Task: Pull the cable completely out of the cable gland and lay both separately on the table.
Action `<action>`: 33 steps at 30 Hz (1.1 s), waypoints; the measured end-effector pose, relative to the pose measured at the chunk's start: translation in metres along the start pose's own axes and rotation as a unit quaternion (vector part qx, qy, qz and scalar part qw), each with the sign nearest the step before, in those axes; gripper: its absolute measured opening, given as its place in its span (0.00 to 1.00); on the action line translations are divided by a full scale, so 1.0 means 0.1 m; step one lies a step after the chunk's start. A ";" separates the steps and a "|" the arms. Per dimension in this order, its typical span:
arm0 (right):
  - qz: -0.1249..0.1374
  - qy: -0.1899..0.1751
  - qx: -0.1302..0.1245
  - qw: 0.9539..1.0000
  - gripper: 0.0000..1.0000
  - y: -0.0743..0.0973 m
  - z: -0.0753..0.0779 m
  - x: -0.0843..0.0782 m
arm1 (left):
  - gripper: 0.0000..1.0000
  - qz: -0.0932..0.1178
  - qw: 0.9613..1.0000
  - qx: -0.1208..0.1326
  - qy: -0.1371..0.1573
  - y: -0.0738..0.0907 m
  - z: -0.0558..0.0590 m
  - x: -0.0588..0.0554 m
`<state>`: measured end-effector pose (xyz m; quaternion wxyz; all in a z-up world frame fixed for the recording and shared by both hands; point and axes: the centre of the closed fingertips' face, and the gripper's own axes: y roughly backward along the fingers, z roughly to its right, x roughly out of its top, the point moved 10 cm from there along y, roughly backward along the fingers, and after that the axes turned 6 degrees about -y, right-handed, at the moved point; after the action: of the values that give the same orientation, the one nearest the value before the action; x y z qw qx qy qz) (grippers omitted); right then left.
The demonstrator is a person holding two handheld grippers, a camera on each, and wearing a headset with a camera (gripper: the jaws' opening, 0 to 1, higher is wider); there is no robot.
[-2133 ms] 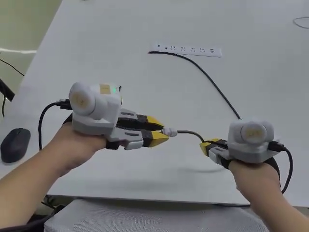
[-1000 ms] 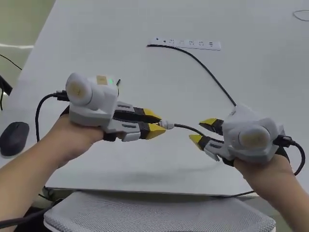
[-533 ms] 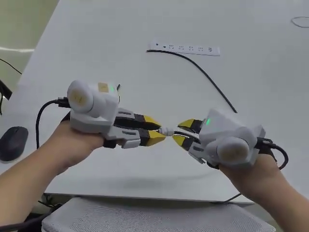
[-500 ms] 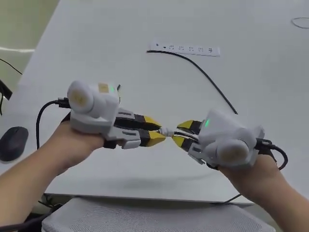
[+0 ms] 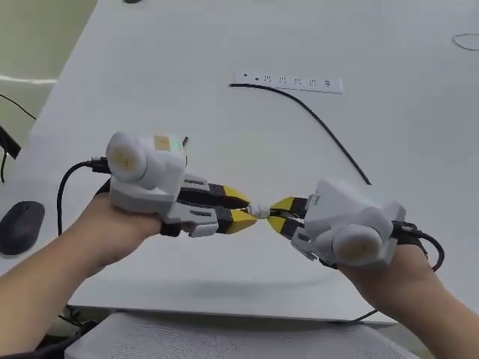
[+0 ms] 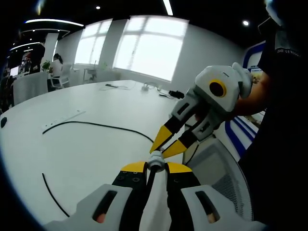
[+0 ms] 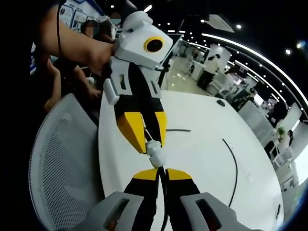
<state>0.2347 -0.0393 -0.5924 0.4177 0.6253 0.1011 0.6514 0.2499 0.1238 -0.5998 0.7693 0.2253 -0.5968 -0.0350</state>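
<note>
A small white cable gland (image 5: 260, 212) hangs above the table's near edge, and a black cable (image 7: 162, 182) runs out of it. My left gripper (image 5: 245, 209) comes in from the left and is shut on the gland (image 6: 155, 160), which pokes out past its yellow tips. Facing it tip to tip, my right gripper (image 5: 278, 214) is shut on the cable right behind the gland (image 7: 155, 154). The cable runs back between the right jaws and is hidden under that gripper's body. The other gripper shows in each gripper view: the right gripper (image 6: 169, 143) and the left gripper (image 7: 147, 127).
A white power strip (image 5: 292, 81) lies far back on the white table (image 5: 187, 90), its black cord (image 5: 329, 134) trailing toward the right hand. A dark mouse (image 5: 21, 226) sits at the left edge. A mesh chair back (image 5: 224, 340) is just below the table's front edge.
My right gripper opened and let go of the cable farther out. It moved left to the gland and closed on the cable there. The left gripper stayed shut on the gland.
</note>
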 end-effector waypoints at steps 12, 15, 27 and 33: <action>0.010 -0.081 -0.010 0.997 0.00 0.01 0.11 -0.14 | 0.15 0.003 1.000 0.003 0.000 0.01 -0.04 0.01; 0.015 -0.112 -0.013 0.993 0.00 0.01 0.15 -0.21 | 0.15 0.006 1.000 0.005 0.001 0.01 -0.05 0.02; 0.006 -0.199 -0.040 0.979 0.00 -0.02 0.23 -0.41 | 0.15 0.012 1.000 0.007 0.003 0.00 -0.06 0.04; -0.006 -0.260 -0.061 0.964 0.00 -0.03 0.31 -0.59 | 0.15 0.016 1.000 0.006 0.003 -0.01 -0.07 0.05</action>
<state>0.2556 -0.0890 -0.6313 0.4708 0.7456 -0.0470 0.4692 0.2579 0.1234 -0.5968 0.7705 0.2202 -0.5980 -0.0185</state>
